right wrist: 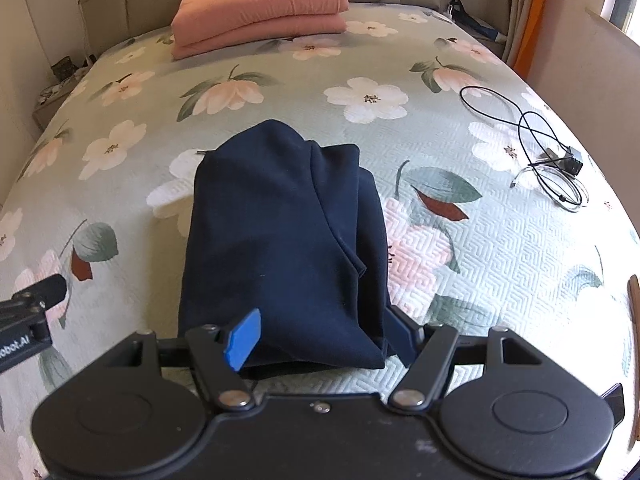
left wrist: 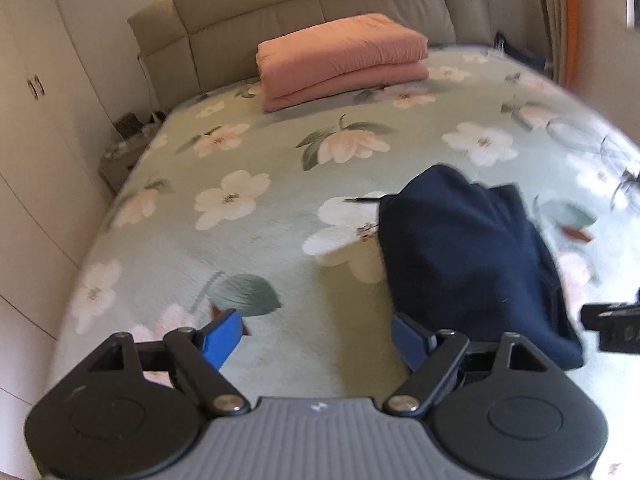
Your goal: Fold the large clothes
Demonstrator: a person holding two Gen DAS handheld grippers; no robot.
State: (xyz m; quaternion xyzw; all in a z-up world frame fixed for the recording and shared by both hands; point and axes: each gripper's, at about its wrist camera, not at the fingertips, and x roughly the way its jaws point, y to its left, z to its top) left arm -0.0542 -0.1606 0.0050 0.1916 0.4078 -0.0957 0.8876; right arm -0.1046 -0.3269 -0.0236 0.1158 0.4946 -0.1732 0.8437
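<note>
both pairs of jaws are standing wide open, and neither is gripping anything. my left gripper [left wrist: 316, 338] is hanging over bare bedspread [left wrist: 248, 240], with its blue pads [left wrist: 222, 338] spread apart and nothing between them. the folded navy garment [left wrist: 472, 264] is lying just to the right of these jaws, its near edge passing close beside the right pad; i cannot tell whether the two are touching. my right gripper [right wrist: 320, 338] is hovering at the near end of that same garment [right wrist: 280, 240]. the near edge of the cloth is sitting between its two pads, but the left pad [right wrist: 242, 338] is showing clear of the fabric, so the jaws are not pressing on it. the right pad is half hidden behind the cloth. the garment is lying as a compact bundle, stretching straight ahead of my right jaws, with a loose fold running down its right side. far ahead of both grippers, a folded pink quilt [right wrist: 260, 8] is resting at the headboard [left wrist: 320, 4]. ahead and to the right of my right jaws, well apart from the garment, a tangle of black cable [right wrist: 540, 148] is lying on the bedspread. the tip of my left gripper is showing at the left edge of the right view.
</note>
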